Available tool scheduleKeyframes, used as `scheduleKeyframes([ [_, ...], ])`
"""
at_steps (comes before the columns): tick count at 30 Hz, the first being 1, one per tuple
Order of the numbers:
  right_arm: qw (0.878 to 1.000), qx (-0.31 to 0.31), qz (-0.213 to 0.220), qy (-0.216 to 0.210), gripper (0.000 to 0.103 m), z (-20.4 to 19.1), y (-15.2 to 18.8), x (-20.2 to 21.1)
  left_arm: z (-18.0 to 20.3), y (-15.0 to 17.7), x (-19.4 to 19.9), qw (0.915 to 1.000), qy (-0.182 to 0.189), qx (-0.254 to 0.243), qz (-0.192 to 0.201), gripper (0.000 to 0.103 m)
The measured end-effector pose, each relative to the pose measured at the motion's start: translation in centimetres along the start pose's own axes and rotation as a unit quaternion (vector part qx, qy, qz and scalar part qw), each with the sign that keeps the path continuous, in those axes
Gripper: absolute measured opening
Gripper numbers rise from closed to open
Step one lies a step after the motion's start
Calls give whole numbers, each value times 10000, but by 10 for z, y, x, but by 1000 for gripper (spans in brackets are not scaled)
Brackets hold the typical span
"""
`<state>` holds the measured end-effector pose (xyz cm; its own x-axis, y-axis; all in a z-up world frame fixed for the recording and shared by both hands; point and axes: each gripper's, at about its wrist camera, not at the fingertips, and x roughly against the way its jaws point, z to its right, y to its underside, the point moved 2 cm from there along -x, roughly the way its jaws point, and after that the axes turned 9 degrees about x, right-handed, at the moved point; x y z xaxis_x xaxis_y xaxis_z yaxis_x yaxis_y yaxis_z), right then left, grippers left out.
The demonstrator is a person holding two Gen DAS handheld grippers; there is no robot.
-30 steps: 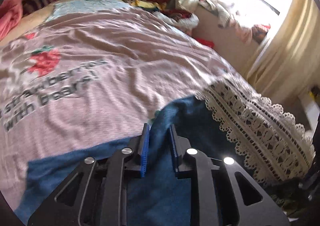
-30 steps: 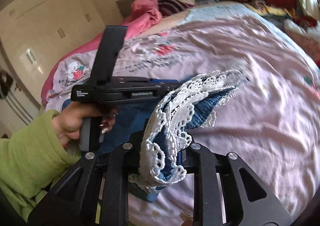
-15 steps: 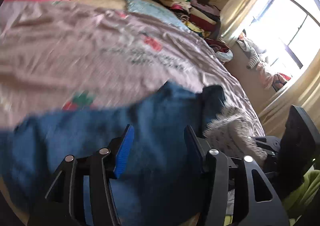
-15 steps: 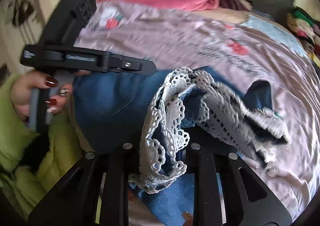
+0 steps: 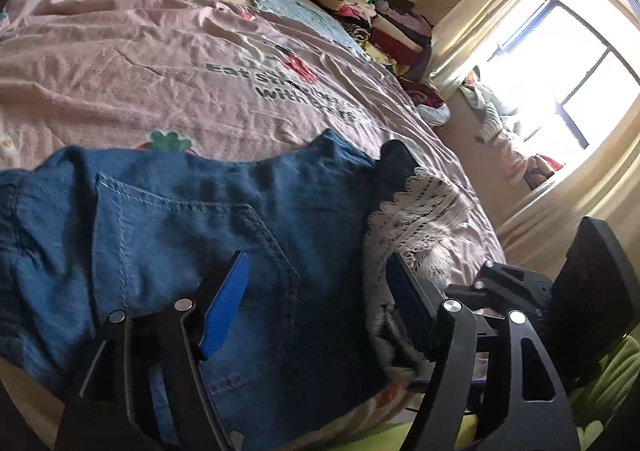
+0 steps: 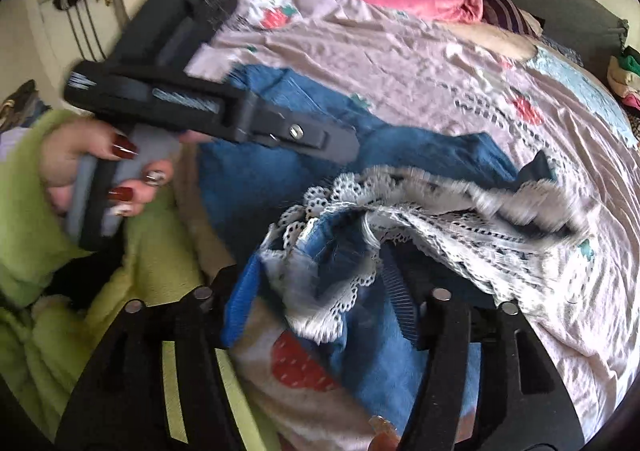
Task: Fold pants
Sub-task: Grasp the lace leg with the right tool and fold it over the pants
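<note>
- The left gripper (image 5: pixel 316 303) hangs over the denim with its blue pads spread and opening wider; cloth lies below the gap, but neither pad presses on it, so it has let go.
- The right gripper (image 6: pixel 316 311) is likewise opening. The lace-trimmed hem (image 6: pixel 340 251) sits loosely bunched between its pads, slumping rather than pinched, so I read it as released or nearly so.
- The pants (image 5: pixel 200 219), blue denim with white lace cuffs (image 5: pixel 416 207), lie on the near edge of the bed, on the pink strawberry bedsheet (image 5: pixel 160 83). A back pocket faces up, and the cuffs rest just beside the seat area, so a lengthwise-then-over fold seems laid down.
- The left hand (image 6: pixel 80 167), in a green sleeve, grips its tool's handle above the denim.
- By my judgement one fold is done, though untidily: the lace end is crumpled and part of the cloth hangs past the mattress edge.
- Likely left: smoothing the hem flat, squaring the edges, perhaps one more fold to make a compact bundle.
- Stacked clothes (image 5: pixel 376 19) sit far off at the bed's head.
</note>
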<state>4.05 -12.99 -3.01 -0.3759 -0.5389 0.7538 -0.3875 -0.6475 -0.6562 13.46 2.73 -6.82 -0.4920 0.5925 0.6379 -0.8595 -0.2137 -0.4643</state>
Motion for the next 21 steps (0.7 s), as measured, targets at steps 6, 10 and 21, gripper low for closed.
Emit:
scheduleKeyframes([
  [6,9974,-599,370,129,62,26,18,50,7,14,5,9998,204,-13,-61,69],
  [10,9828,-1737,466,420,64,76,35,60,16,23,8,9996,236,-135,-80,79],
  [21,9414,-3354,318,-136,74,145,53,25,38,45,-13,9957,-226,-841,-301,77],
])
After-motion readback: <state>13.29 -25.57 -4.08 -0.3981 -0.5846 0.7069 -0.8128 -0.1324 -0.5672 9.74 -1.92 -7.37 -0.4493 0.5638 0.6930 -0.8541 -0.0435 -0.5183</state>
